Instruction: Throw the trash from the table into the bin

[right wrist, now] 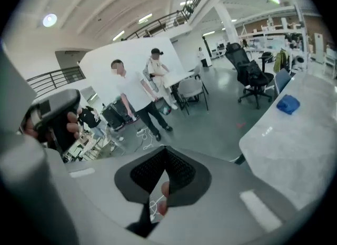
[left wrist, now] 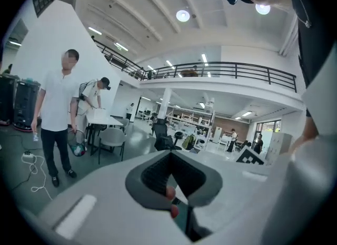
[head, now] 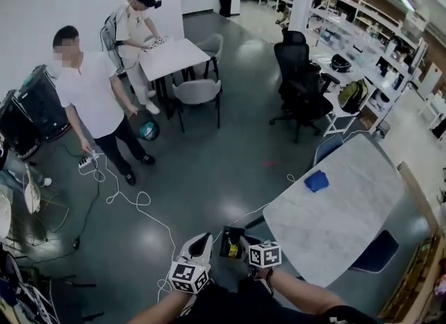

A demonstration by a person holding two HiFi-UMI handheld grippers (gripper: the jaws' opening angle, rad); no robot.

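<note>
A crumpled blue piece of trash [head: 316, 180] [right wrist: 288, 104] lies near the far end of the white marble table [head: 334, 228] [right wrist: 295, 149]. Both grippers are held up close to my body, off the table's near-left corner and well short of the blue piece. My left gripper [head: 203, 238] [left wrist: 171, 174] points out across the room, its jaws together with nothing between them. My right gripper [head: 249, 244] [right wrist: 162, 182] tilts down toward the floor beside the table, its jaws also closed and empty. I see no bin.
Two people [head: 90, 99] [head: 136, 26] stand at the far left beside a white table [head: 174, 54] with grey chairs. A black office chair [head: 300, 79] stands beyond the marble table. White cables [head: 139, 204] trail over the floor. A small black box [head: 232, 241] is near my grippers.
</note>
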